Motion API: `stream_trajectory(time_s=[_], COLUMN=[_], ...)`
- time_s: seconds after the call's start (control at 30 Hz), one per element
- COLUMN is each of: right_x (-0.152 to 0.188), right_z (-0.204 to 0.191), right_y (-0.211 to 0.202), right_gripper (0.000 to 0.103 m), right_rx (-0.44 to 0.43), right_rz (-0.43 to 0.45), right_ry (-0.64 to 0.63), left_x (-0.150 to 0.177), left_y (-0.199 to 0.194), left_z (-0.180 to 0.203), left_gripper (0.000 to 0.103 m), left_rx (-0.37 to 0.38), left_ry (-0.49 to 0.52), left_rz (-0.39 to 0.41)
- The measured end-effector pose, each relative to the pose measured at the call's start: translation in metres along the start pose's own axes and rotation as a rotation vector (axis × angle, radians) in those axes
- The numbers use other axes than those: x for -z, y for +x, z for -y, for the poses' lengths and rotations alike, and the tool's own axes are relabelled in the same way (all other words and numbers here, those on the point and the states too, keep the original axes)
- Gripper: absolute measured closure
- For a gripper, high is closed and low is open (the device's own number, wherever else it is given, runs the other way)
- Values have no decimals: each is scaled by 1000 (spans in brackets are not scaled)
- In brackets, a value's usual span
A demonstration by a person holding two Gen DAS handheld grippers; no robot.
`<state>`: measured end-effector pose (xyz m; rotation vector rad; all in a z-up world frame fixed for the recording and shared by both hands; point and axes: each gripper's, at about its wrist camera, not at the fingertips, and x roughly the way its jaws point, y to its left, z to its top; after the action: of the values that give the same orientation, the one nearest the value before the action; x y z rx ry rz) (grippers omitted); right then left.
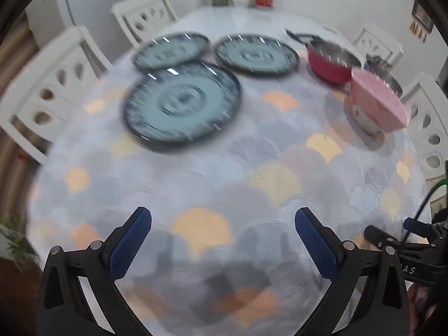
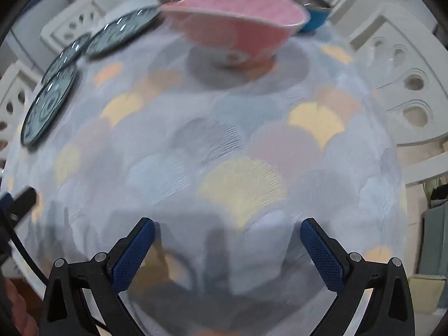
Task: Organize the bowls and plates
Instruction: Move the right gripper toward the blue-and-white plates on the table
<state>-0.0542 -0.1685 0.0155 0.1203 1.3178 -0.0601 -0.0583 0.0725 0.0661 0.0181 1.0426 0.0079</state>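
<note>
Left gripper held spread wide above tablecloth, nothing grasped. Right gripper likewise spread, nothing between blue pads.

Three teal plates seen on far left of table: nearest plate, two behind, nothing seen on them.

Pink bowl set upright on cloth, interior hidden by blur. Red bowl placed behind it, steel-lined. Blue bowl seen beside pink bowl, contents not discernible.

Three blue-green patterned plates lay flat at far left, the nearest overlapping one behind. A pink bowl stood upright at right; a red bowl and a blue bowl stood beyond it.
</note>
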Motion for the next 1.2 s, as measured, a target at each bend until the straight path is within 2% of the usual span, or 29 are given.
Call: stream_trajectory(time_s=[0.07, 0.27, 0.3, 0.4, 0.5, 0.67, 0.83, 1.03, 1.2], right_x=[-3, -29, -32, -38, -48, -75, -85, -96, -103], right_z=[-19, -84, -99, -127, -152, -167, -181, -190, -188], right_y=[-16, -111, -117, -106, -105, -111, -85, -75, -60], right_gripper=[2, 0, 0, 0, 0, 0, 6, 6, 12], right_rx=[1, -29, -50, -139, -79, -90, -98, -76, -77], right_rz=[13, 311, 312, 229, 264, 311, 236, 236, 200], right_ry=[-12, -47, -55, -18, -41, -29, 21, 17, 40], left_x=[-6, -53, -63, -80, -91, -105, -120, -134, -130], left_y=[-19, -63, -69, -77, -70, -46, -21, 5, 17], left_z=[-17, -59, -65, -83, -101, -118, -139, -151, -154], left_gripper=[1, 1, 1, 1, 1, 1, 1, 1, 1], left_rx=[-2, -51, -57, -49, -4, 13, 56, 117, 122], left_ry=[-11, -8, -4, -26, -55, -26, -33, -30, 4], left_rz=[31, 152, 177, 227, 234, 199, 175, 108, 68])
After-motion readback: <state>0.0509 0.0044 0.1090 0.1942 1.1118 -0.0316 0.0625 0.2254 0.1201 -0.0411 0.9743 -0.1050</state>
